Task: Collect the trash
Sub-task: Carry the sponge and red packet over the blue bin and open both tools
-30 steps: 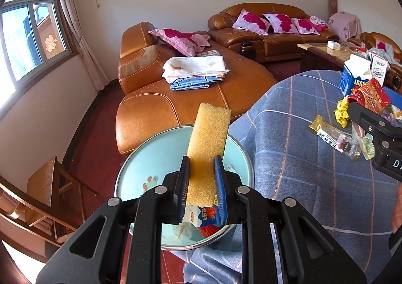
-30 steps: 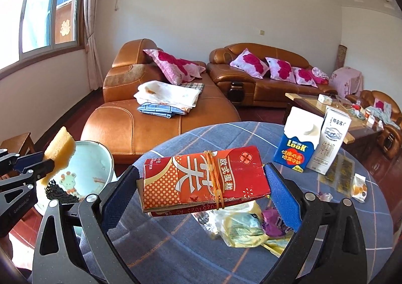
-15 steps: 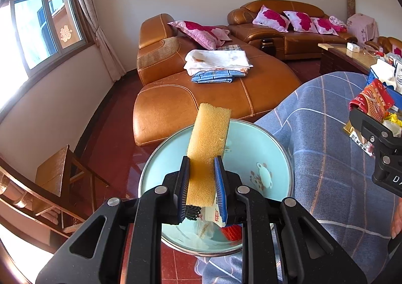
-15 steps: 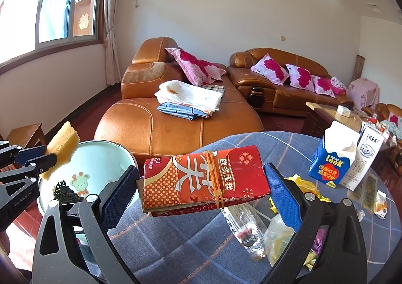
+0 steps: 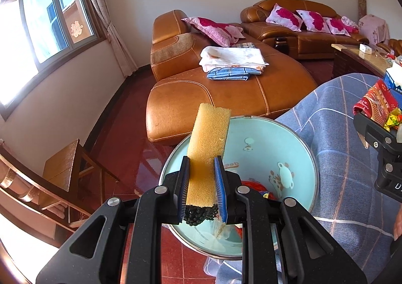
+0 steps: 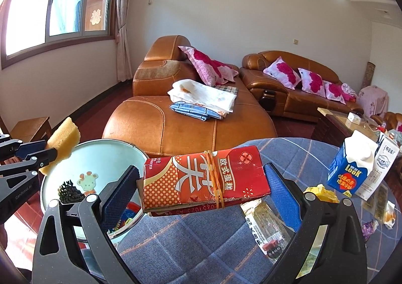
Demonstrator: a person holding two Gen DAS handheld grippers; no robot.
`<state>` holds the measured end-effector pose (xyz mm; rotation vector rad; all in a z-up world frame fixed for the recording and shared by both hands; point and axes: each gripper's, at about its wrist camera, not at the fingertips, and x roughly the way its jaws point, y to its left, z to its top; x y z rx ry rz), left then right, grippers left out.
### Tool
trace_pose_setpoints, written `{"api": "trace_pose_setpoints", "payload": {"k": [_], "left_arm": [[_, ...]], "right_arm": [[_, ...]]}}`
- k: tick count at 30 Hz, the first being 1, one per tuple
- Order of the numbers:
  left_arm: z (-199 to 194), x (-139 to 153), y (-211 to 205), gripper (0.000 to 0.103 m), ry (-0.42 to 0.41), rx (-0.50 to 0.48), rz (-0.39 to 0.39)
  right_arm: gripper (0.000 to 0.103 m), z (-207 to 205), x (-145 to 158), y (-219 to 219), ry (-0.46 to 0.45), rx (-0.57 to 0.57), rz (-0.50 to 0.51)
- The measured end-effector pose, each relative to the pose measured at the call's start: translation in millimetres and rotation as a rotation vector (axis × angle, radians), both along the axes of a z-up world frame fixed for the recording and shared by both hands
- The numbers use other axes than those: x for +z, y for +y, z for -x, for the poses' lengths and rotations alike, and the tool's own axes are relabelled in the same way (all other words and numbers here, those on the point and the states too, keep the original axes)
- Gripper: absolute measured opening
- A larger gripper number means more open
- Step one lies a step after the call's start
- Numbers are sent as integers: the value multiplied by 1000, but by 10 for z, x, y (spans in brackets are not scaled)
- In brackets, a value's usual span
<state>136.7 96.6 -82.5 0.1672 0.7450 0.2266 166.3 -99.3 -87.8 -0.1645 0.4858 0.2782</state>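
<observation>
Left claw [image 5: 202, 178] is clenched on a yellow sponge [image 5: 207, 151] (dark scrub layer at the near end), held upright over the light-blue basin [image 5: 289, 138] directly below and ahead of it. Red and blue wrappers [image 5: 253, 187] are seen in the basin bottom, just right of the claw. Right claw [image 6: 201, 183] is clamped on a red cake packet [image 6: 204, 179], bound with a rubber band [image 6: 213, 178], held level above the table [image 6: 196, 236] edge; the basin [image 6: 105, 158] sits to its left, partly under the left finger. More trash is left on the blue checked cloth right of and beyond this claw: a clear snack wrapper [image 6: 263, 228] just below the packet, a yellow wrapper [image 6: 322, 192], small sachets [image 6: 382, 206] further right. A blue milk carton [image 6: 351, 166] and a white carton [image 6: 382, 166] stand touching each other, well right of the claw. Left claw is seen at the far left in the right wrist view, sponge over the basin rim.
</observation>
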Motion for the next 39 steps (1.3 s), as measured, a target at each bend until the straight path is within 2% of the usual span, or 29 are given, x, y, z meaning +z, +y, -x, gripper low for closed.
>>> {"api": "trace_pose_setpoints", "payload": {"k": [22, 39], "left_arm": [[42, 67, 212, 20, -47, 94, -19], [32, 45, 239, 20, -28, 99, -6]], "right_arm": [[96, -44, -73, 342, 1, 93, 14], [96, -46, -109, 472, 6, 168, 26]]}}
